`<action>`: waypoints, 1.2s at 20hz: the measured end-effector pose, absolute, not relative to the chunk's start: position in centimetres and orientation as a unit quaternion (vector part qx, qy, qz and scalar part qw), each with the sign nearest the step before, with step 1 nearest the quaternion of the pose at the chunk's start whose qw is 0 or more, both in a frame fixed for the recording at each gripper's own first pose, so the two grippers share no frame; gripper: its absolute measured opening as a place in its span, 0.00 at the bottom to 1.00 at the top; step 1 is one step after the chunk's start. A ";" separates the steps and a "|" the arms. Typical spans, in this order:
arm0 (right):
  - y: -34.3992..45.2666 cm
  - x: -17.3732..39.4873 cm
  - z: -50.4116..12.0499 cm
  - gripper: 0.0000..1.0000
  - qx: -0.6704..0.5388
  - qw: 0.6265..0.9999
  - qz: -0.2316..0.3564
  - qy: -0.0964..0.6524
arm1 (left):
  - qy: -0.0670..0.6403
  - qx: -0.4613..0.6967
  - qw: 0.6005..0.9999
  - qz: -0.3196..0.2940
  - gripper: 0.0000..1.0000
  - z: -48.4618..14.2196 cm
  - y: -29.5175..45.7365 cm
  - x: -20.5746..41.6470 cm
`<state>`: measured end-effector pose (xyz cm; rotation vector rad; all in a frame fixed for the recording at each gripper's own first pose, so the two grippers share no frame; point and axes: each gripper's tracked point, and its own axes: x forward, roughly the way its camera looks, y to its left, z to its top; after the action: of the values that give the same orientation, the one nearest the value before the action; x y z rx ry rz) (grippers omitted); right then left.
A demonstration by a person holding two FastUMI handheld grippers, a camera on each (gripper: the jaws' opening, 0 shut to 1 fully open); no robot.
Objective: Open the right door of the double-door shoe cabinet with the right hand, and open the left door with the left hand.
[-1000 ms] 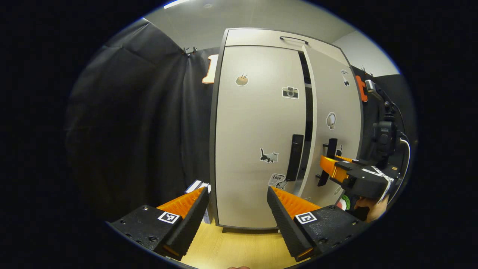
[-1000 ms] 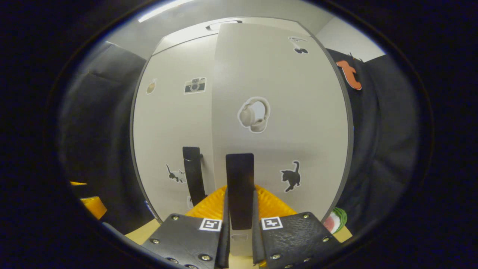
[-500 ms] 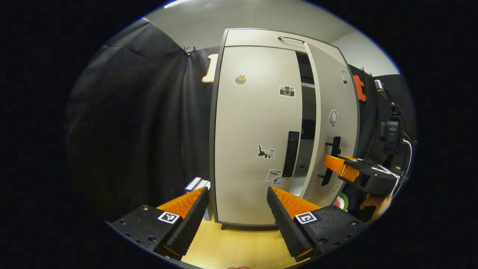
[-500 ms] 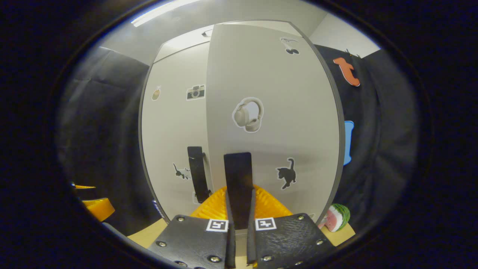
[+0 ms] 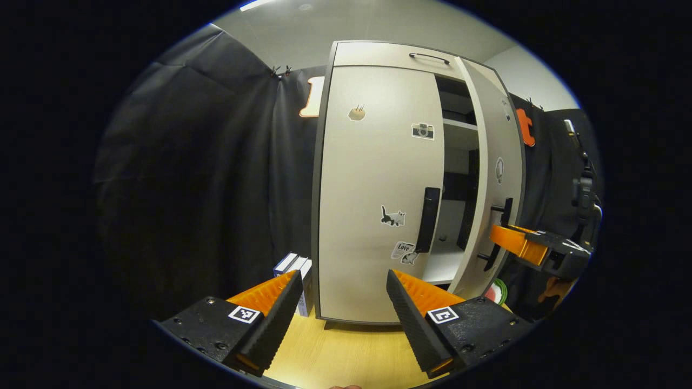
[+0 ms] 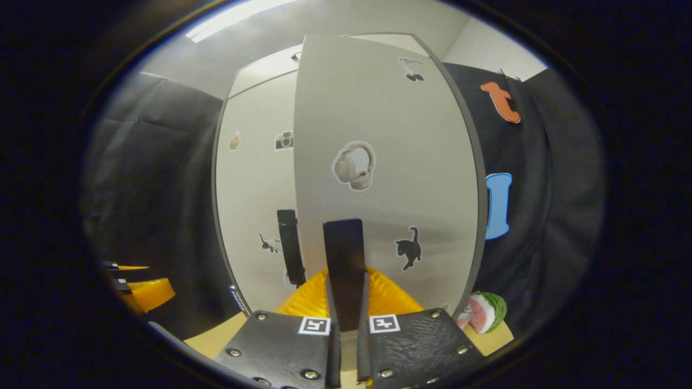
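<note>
The pale shoe cabinet (image 5: 378, 59) stands upright on a wooden floor. Its left door (image 5: 373, 189) is closed, with a dark vertical handle (image 5: 430, 219). The right door (image 5: 500, 178) hangs swung outward, showing shelves (image 5: 459, 125) inside. In the right gripper view my right gripper (image 6: 346, 302) is shut on the right door's dark handle (image 6: 344, 259), and the door face (image 6: 378, 162) is close ahead. That gripper (image 5: 500, 237) also shows at the right of the left gripper view, on the handle. My left gripper (image 5: 343, 294) is open, held back from the left door with nothing between its fingers.
Black cloth walls flank the cabinet on both sides. A small blue-and-white box (image 5: 294, 270) stands on the floor at the cabinet's left foot. A watermelon-slice toy (image 6: 486, 312) lies at its right foot. Bare wooden floor (image 5: 346, 351) lies in front.
The right door has swung further open with my right gripper on its handle, so more of the shelves show. My left gripper has stayed open and nearly still.
</note>
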<state>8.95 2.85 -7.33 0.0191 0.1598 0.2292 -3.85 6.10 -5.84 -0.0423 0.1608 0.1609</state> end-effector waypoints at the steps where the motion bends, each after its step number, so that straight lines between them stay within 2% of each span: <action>1: 2.7 8.8 -7.2 0.12 0.010 0.990 0.113 0.078 | 0.081 -0.022 0.993 0.077 0.97 -5.9 5.8 -3.8; 11: 0.9 7.3 -6.8 0.12 0.011 0.993 0.094 0.070 | 0.085 -0.018 0.995 0.045 0.97 -6.5 3.5 -2.8; 16: 0.0 7.1 -6.6 0.12 0.002 0.995 0.070 0.065 | 0.083 -0.016 0.996 0.039 0.97 -6.5 3.0 -2.6; 24: -3.8 4.4 -5.9 0.10 -0.007 0.998 0.029 0.049 | 0.091 -0.014 0.996 -0.006 0.97 -7.1 -0.7 -2.3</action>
<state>4.44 -3.80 -5.90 -0.0147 0.0989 0.0572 -2.30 -0.70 -7.15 -0.0278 0.1831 -0.0114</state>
